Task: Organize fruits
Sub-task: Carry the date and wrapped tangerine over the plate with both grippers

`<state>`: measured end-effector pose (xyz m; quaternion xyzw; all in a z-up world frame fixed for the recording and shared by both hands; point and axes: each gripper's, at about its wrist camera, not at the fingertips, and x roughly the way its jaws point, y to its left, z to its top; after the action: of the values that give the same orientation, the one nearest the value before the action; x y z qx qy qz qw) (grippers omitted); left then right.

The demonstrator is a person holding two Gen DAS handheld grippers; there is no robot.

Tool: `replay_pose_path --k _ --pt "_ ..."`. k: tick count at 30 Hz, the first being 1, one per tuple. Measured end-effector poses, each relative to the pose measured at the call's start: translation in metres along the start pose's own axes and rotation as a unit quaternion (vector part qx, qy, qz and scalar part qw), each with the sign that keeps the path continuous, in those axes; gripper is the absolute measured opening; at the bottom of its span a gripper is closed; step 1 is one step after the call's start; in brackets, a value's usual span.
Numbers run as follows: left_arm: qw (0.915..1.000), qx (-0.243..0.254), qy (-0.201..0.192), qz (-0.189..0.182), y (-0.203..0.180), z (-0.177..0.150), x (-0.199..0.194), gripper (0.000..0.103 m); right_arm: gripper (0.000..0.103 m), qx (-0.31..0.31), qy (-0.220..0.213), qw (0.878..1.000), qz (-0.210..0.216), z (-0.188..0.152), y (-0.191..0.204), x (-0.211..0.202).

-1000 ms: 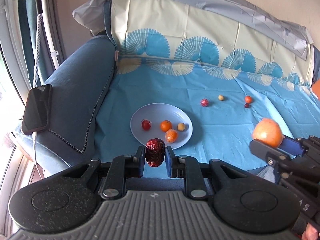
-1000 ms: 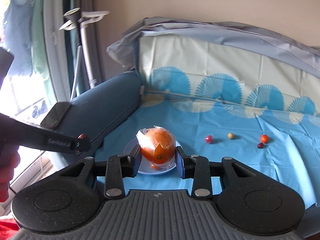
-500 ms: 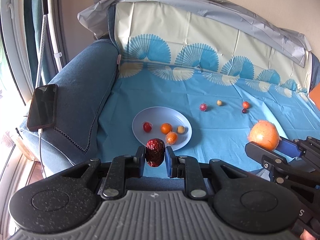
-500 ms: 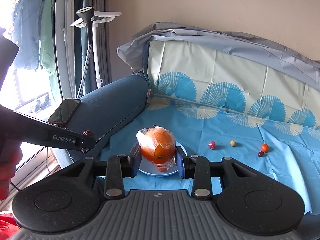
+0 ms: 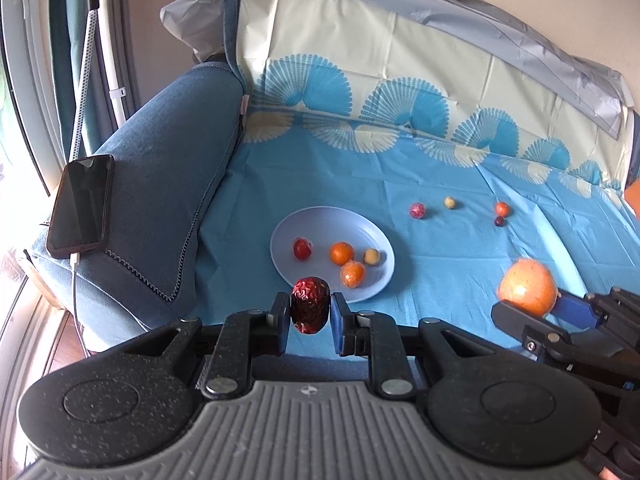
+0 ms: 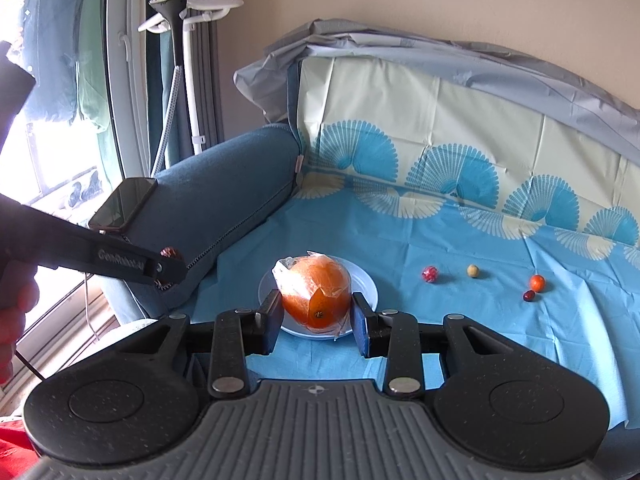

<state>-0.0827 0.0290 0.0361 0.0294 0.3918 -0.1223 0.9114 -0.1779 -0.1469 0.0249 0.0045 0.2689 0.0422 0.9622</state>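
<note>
Above the near edge of the blue plate point(image 5: 372, 248) on the cloth-covered sofa, the left hand-held gripper point(image 5: 310, 314) is clamped on a wrinkled red date point(image 5: 310, 310) and the right hand-held gripper point(image 6: 316, 314) on a plastic-wrapped orange point(image 6: 316, 296); both look mid-carry, and next each needs lowering onto the plate before letting go.

The left tongs point(image 6: 170, 262) bear blurred white lettering, seemingly "GenRobot.AI".

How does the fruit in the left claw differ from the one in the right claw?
The red date in the left claw is small, dark and wrinkled; the orange in the right claw is much bigger, round and bright. The date is bare; the orange is wrapped in clear plastic. Both are gripped and held above the blue plate.
</note>
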Motion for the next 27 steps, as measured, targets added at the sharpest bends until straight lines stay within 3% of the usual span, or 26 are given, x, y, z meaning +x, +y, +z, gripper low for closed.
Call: replay_pose_path --k 13,27 --pt "0.9990 -0.029 0.033 0.006 0.019 0.017 0.057 0.023 0.038 0.017 0.035 0.999 0.002 0.011 -0.007 0.070" --pt "0.9946 -0.030 0.099 0.004 0.014 0.045 0.178 0.023 0.038 0.033 0.098 0.995 -0.007 0.009 -0.031 0.192"
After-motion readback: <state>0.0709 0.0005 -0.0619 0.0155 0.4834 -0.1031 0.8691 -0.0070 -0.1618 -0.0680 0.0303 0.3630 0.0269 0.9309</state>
